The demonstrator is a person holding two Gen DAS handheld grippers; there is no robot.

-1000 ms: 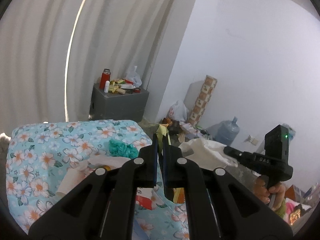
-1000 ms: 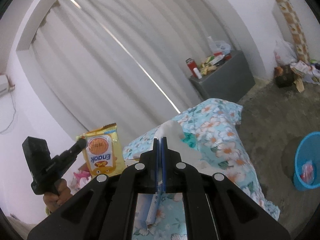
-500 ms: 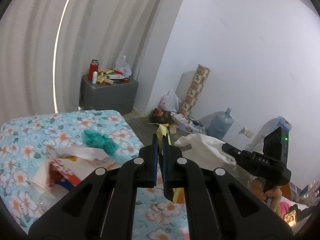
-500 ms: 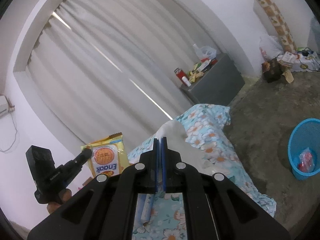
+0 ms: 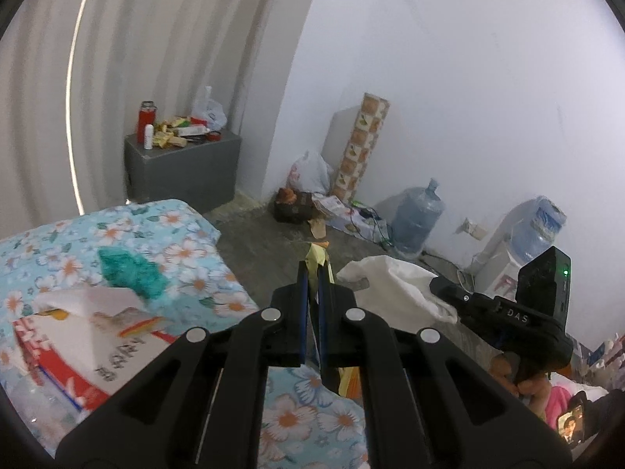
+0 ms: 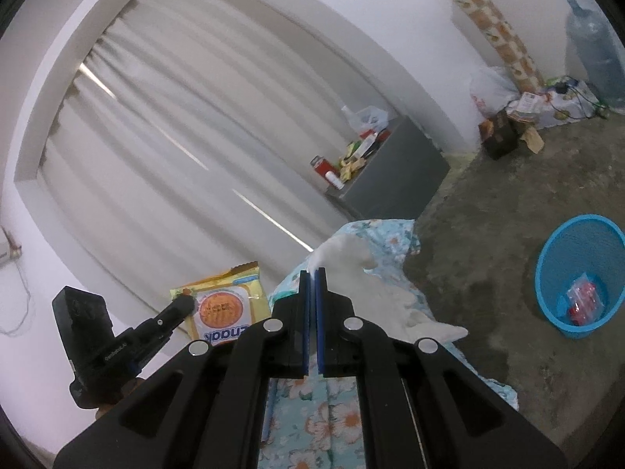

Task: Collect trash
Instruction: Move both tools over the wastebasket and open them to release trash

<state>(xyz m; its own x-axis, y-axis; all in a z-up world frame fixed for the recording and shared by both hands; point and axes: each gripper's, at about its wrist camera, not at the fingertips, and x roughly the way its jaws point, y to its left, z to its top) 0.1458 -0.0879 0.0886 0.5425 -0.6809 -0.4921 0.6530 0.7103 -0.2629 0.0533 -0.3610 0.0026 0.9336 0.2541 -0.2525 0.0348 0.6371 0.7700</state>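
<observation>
Trash rides in both pinched tools: the left gripper [image 5: 311, 273] is clamped on a yellow snack wrapper [image 6: 225, 305], the right gripper [image 6: 311, 271] on a white crumpled sheet [image 6: 363, 285], both above the floral bed [image 5: 168, 234]. Thin, light pieces could slide from the pads during the carry, or miss the rim if let go early. Far right on the floor, the blue basket [image 6: 547, 265] already holds a red-and-clear packet [image 6: 583, 299].

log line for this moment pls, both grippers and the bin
left gripper: shut on yellow wrapper | right gripper: shut on white paper | blue bin: on floor, red packet inside
</observation>
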